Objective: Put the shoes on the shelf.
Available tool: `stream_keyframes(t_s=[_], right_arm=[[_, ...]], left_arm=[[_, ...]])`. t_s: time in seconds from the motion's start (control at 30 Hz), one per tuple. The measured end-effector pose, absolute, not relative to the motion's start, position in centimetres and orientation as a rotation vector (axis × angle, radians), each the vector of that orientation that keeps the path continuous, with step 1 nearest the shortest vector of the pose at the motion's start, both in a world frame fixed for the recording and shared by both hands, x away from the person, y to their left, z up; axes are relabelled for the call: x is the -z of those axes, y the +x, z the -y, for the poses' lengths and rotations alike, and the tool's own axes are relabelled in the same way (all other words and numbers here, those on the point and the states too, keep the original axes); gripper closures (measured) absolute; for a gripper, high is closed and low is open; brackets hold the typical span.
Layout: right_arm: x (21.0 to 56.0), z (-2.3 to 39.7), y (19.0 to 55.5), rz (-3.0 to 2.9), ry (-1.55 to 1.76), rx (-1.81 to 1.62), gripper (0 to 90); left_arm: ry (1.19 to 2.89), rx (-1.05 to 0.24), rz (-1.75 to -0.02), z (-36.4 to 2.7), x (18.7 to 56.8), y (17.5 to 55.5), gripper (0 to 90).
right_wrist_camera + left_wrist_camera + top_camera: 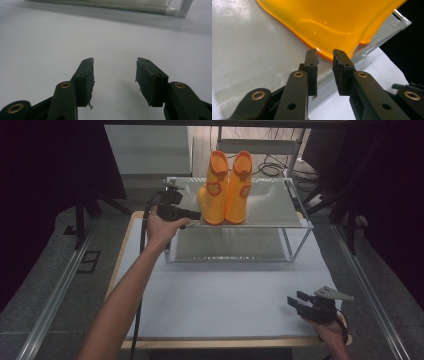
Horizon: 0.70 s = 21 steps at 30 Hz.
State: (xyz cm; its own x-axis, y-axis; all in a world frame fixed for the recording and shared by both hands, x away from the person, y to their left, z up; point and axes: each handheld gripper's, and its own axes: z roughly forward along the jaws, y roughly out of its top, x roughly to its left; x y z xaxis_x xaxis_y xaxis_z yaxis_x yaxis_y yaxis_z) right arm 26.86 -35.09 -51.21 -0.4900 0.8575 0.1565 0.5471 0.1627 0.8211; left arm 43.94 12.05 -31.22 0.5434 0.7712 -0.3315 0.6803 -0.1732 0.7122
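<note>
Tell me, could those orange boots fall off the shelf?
Maybe. The boots stand close to the front edge of the rack's top shelf. The left gripper sits right by one boot's sole with its jaws slightly apart, nothing between them, so a nudge might tip the pair forward onto the table.

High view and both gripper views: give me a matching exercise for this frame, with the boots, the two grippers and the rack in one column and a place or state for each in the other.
Things:
1. orange boots
2. left gripper
3. right gripper
4. wire rack

Places or states:
A. jaws apart over bare white table, near the front right corner
B. standing upright as a pair on the top shelf
C. sits at the back of the white table, two shelves
D. jaws slightly apart right at a boot's sole edge

Pairs: 1-B, 2-D, 3-A, 4-C
</note>
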Motion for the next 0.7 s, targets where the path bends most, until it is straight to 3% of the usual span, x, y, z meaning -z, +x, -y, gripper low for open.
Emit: stream_keyframes(t_s=[0.7], right_arm=[[51.3,34.9,26.8,-2.111,1.329,-1.233,48.1]], left_arm=[[1.920,-0.112,-1.029,-16.6,33.0,36.0,63.9]])
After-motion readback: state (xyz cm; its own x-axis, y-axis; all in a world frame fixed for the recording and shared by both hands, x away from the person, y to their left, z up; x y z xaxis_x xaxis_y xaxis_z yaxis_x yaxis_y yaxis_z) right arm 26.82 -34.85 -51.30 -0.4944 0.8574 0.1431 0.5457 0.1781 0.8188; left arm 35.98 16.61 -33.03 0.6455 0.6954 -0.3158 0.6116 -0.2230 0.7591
